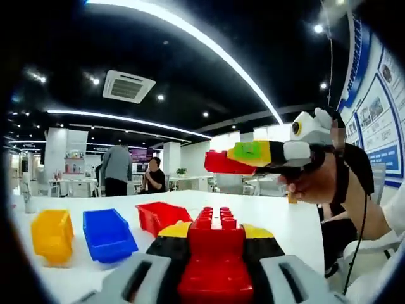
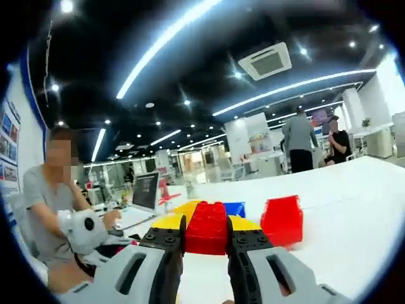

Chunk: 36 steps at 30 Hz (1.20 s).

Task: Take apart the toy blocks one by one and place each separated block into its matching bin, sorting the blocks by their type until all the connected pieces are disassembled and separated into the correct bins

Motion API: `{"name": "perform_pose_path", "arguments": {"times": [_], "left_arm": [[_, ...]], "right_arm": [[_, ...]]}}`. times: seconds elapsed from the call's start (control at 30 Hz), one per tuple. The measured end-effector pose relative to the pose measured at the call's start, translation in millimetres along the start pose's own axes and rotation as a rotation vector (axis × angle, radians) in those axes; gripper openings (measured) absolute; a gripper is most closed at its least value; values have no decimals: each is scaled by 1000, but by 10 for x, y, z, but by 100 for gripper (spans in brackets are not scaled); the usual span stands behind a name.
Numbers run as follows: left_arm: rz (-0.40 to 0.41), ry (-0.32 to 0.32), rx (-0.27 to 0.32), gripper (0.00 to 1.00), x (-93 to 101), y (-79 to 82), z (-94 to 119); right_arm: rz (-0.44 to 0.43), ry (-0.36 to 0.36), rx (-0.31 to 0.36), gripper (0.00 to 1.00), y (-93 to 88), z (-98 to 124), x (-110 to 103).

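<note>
while left tongs [image 1: 215,278] clamp red block [image 1: 215,253] | right tongs [image 2: 205,253] grip red block [image 2: 207,228]

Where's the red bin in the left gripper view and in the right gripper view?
Left gripper view: red bin left of centre on the white table, right of the blue bin.
Right gripper view: red bin right of centre.
Shared landmark: the ceiling air-conditioning unit.

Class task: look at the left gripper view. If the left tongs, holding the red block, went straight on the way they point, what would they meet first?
Probably the red bin, lying just beyond the red block clamped in the left tongs. Depth is unclear, so they might pass above it over the white table.
</note>
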<state>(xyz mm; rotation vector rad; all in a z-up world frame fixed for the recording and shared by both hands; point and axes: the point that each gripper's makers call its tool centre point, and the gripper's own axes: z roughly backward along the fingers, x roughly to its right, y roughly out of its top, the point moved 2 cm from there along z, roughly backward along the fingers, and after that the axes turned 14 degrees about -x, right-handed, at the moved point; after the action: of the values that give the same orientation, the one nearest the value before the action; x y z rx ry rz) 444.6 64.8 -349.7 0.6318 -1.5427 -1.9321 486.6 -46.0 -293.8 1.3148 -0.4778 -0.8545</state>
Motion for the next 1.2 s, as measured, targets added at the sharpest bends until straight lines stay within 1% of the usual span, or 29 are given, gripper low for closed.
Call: {"name": "perform_pose_path", "arguments": {"times": [0.03,0.1,0.2,0.27,0.3,0.33,0.4,0.47,0.57,0.63,0.67,0.7,0.73,0.8,0.87,0.9,0.97,1.03,1.13,1.17,1.2], "left_arm": [[-1,5,4,30,-3,17,14],[3,6,6,33,-3,45,30],[-6,-4,-8,37,29,50,36],[-13,-4,-9,38,34,57,51],[-7,-6,-1,38,30,78,68],[-5,-8,2,37,31,86,75],[-15,-4,1,37,36,91,83],[-23,-4,-5,37,40,82,81],[-28,-5,-14,40,40,52,85],[-29,-5,-10,40,45,45,107],[-25,-6,-6,41,51,46,122],[-21,-13,-1,42,60,52,139],[-6,-29,7,43,90,57,156],[-13,-21,11,44,97,51,195],[-21,-12,10,45,93,38,232],[-22,-8,9,45,86,29,253],[-19,-5,12,45,72,18,284],[-18,-6,11,45,68,0,308],[-22,-4,6,45,56,-35,338],[-21,-5,6,45,50,-43,347],[-20,-5,7,45,45,-50,353]], "right_arm": [[6,-18,-7,26,-35,-22,75],[0,-29,-20,26,-73,-82,180],[17,-66,-48,26,-114,-191,331],[22,-76,-56,26,-115,-277,406],[19,-81,-63,26,-121,-332,456],[2,-93,-84,26,-134,-410,528],[17,-109,-90,26,-100,-527,589],[51,-157,-110,26,-68,-653,707],[52,-201,-130,26,-26,-861,881],[55,-220,-133,26,-1,-973,983],[38,-223,-127,26,19,-1067,1063],[-2,-231,-132,26,11,-1139,1134],[-16,-238,-139,26,4,-1215,1206],[-32,-246,-152,26,-18,-1357,1316],[-70,-259,-169,26,-55,-1476,1413],[-70,-260,-176,26,-64,-1541,1445],[-50,-297,-217,26,-131,-1637,1541],[-28,-314,-237,26,-190,-1730,1596],[-14,-315,-248,26,-255,-1799,1592],[-5,-306,-243,26,-255,-1811,1571],[31,-285,-229,26,-232,-1832,1534]]}}
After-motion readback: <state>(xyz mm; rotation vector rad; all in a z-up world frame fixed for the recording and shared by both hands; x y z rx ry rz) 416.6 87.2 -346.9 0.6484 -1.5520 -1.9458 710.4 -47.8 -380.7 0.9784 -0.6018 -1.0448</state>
